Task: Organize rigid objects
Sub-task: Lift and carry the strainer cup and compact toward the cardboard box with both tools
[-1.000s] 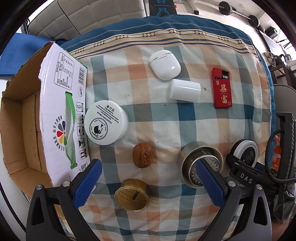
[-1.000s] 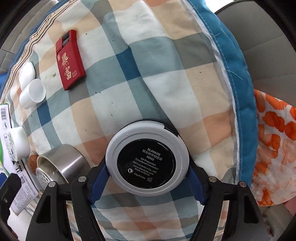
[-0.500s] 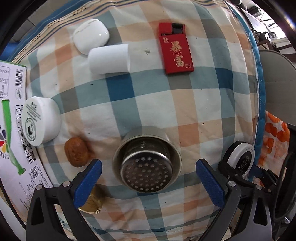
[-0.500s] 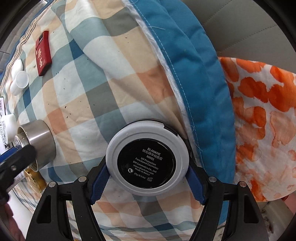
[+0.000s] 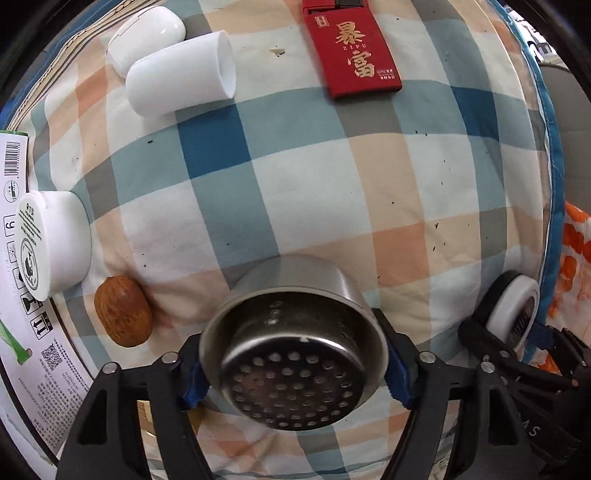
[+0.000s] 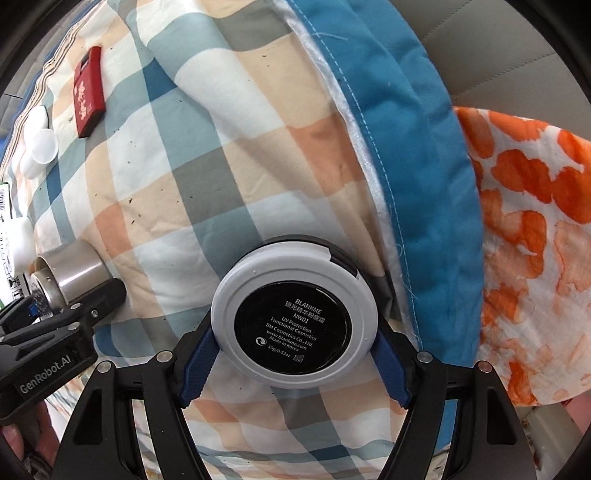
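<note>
My left gripper is shut on a steel strainer cup, its blue pads pressing both sides; the cup also shows at the left of the right wrist view. My right gripper is shut on a round white-and-black cosmetic compact, which shows at the right edge of the left wrist view. On the checked cloth lie a walnut, a white cream jar, a white tube cap, a white earbud case and a red box.
A printed cardboard box stands at the left edge. The cloth's blue border runs along the right, with an orange-patterned fabric beyond it. A gold tin is mostly hidden under my left gripper.
My left gripper moved forward and down over the strainer cup and closed on it. The right gripper kept hold of the compact and shifted toward the cloth's right edge.
</note>
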`<state>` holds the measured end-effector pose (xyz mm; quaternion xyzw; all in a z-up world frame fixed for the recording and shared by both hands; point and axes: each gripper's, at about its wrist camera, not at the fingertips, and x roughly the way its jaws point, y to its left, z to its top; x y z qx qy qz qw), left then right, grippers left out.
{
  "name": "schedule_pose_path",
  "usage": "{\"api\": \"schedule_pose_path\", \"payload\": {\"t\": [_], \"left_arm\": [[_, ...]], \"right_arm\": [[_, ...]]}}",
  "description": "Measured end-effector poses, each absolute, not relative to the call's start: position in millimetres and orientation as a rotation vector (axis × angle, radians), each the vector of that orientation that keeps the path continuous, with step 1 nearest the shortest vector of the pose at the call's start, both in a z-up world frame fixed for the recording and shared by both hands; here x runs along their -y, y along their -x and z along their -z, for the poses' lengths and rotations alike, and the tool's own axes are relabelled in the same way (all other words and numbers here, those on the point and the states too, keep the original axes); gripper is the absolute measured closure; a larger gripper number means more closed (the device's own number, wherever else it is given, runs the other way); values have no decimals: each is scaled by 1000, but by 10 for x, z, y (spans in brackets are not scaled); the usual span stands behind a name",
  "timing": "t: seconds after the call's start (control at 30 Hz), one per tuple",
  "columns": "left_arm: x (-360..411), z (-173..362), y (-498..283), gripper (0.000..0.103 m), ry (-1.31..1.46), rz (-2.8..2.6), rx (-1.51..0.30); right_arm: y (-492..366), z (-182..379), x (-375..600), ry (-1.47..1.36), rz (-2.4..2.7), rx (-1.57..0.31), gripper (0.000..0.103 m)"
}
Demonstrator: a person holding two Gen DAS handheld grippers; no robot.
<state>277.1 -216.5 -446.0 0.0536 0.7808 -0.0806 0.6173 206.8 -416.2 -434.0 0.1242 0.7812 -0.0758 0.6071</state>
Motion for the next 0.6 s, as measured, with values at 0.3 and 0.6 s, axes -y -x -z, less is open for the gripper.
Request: {"api": "schedule_pose_path", "payload": {"t": [0.3,0.6], "left_arm": [[2208,4354,-2682,34,-149,180,-1760],[2193,4135,-2368,34,-132,192,-1718]], "right_arm": [[-2048,4325,3982,-247,187,-1803,26],[-1869,4060,3973,-254,141,-1769,26]]}}
